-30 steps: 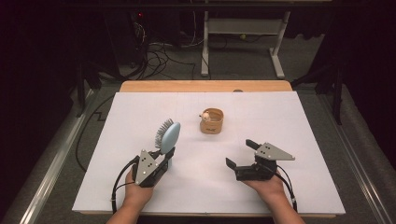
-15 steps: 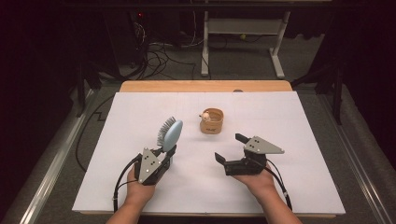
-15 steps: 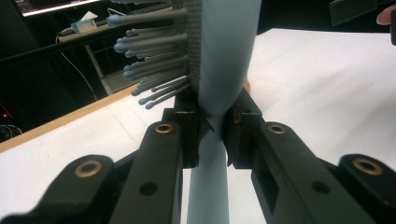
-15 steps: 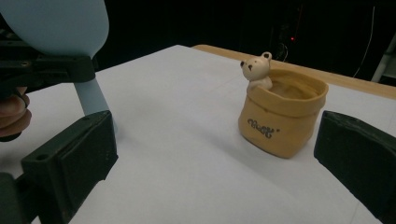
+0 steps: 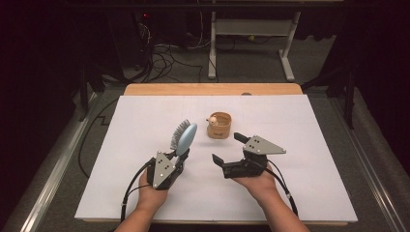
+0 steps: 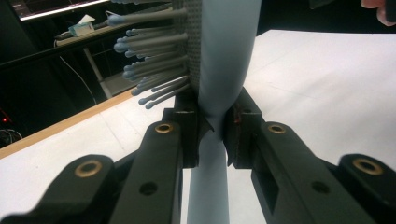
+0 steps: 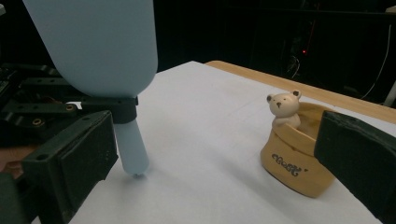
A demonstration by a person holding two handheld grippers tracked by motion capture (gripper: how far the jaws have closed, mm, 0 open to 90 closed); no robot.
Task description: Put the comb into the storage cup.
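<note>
Left gripper (image 5: 180, 155) clamped, held upright; right gripper (image 5: 227, 148) jaws spread, angled leftward.

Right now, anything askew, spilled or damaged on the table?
Nothing stands out. The left gripper holds the blue hairbrush by its handle, head up. The bear cup stands upright and intact, and the right gripper is open beside it.

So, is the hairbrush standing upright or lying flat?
Upright: the left gripper clamps the hairbrush at its handle, head up, handle tip down on the table.
</note>
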